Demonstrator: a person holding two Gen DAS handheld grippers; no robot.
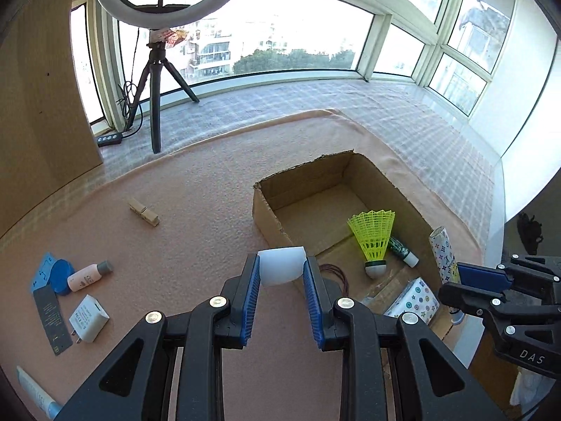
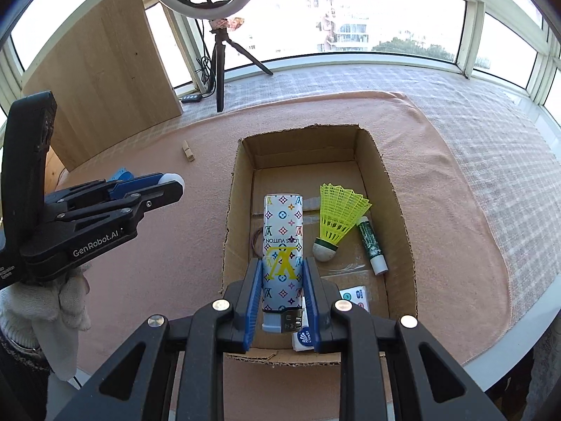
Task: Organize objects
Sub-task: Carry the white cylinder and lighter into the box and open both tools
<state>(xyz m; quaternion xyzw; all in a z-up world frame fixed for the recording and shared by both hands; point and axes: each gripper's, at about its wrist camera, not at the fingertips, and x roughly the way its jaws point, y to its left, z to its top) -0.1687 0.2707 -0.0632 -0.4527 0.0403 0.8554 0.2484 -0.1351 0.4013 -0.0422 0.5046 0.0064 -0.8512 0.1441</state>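
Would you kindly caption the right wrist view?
Right gripper holds a monogram-patterned lighter above the cardboard box containing a yellow shuttlecock.

Left gripper and right gripper each clamp something, angled downward.

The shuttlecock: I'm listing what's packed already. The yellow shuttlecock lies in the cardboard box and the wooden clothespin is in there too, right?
Not quite. The shuttlecock does lie in the cardboard box, but the wooden clothespin is outside it, on the pink cloth to the box's left. The right wrist view shows it.
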